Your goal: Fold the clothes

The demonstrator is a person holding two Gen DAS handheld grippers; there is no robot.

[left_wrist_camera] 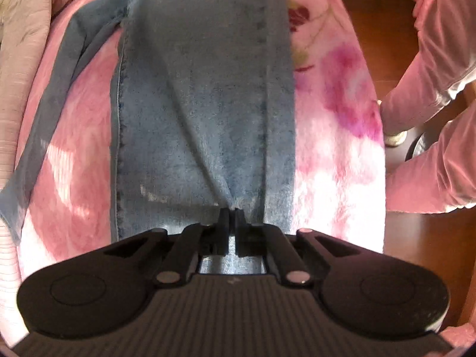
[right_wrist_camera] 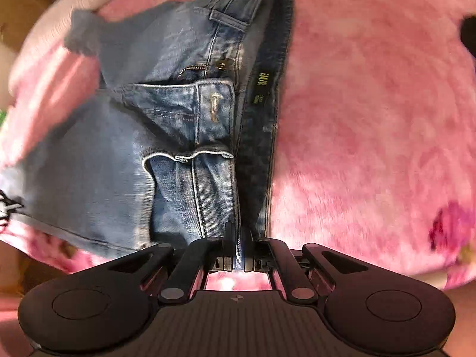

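Observation:
A pair of blue jeans point(left_wrist_camera: 202, 95) lies on a pink floral blanket point(left_wrist_camera: 336, 136). In the left wrist view a leg stretches away from me, and my left gripper point(left_wrist_camera: 232, 212) is shut on the denim at its near end, the cloth puckering at the fingertips. In the right wrist view the jeans' waist end point(right_wrist_camera: 190, 125) shows, with open fly, button, belt loop and inner label. My right gripper point(right_wrist_camera: 239, 238) is shut on the waistband edge. The view is blurred.
A person in pink clothes point(left_wrist_camera: 440, 95) stands to the right on a brown wooden floor point(left_wrist_camera: 380, 29). A beige quilted cover point(left_wrist_camera: 23, 44) lies along the blanket's left side. The pink blanket point(right_wrist_camera: 372, 119) spreads wide right of the jeans.

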